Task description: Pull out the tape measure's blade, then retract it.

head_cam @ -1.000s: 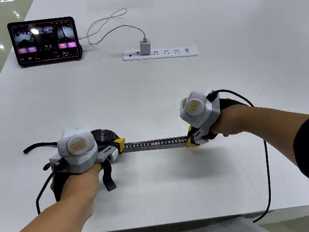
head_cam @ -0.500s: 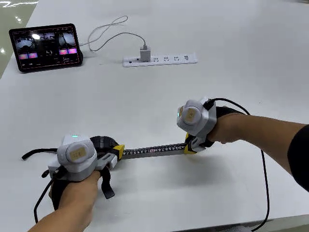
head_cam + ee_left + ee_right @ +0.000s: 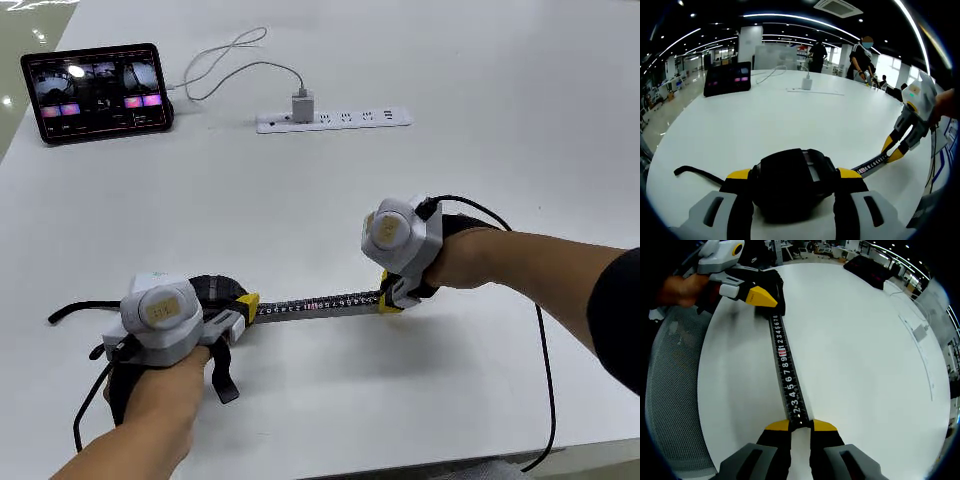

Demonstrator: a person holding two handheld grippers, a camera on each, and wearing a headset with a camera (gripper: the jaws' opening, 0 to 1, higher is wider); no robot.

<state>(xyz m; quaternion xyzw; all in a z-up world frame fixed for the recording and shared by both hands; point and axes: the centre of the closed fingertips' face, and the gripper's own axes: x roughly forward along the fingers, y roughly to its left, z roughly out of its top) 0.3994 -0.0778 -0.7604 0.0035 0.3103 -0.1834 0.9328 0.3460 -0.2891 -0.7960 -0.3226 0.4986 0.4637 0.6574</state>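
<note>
On the white table [image 3: 480, 160], low and left of centre in the head view, the left gripper [image 3: 232, 311] has its jaws closed around the black tape measure [image 3: 212, 292], which sits on the tabletop; in the left gripper view the rounded black case fills the gap between the two yellow-tipped jaws at the bottom of the frame, touching both. A black strap [image 3: 75, 307] trails from the case toward the left edge of the frame. The blade [image 3: 315, 305] is pulled out and runs to the right, low over the table, to the right gripper [image 3: 390, 299] just right of centre. That gripper's jaws are drawn in narrow and pinch the end of the blade: in the right gripper view the yellow tips meet at the bottom centre with the blade's tip between them, and the numbered strip runs up the frame to the case and the other gripper at the upper left. A hand holds each gripper, with the right forearm coming in from the right edge and a black cable looping below it. In the upper left corner of the head view a tablet [image 3: 97, 80] with a lit screen stands on the table, and top centre lies a white power strip [image 3: 335, 119] with a charger [image 3: 302, 103] plugged in, its white cord [image 3: 225, 58] curling toward the tablet. People stand in the far background of the left gripper view
</note>
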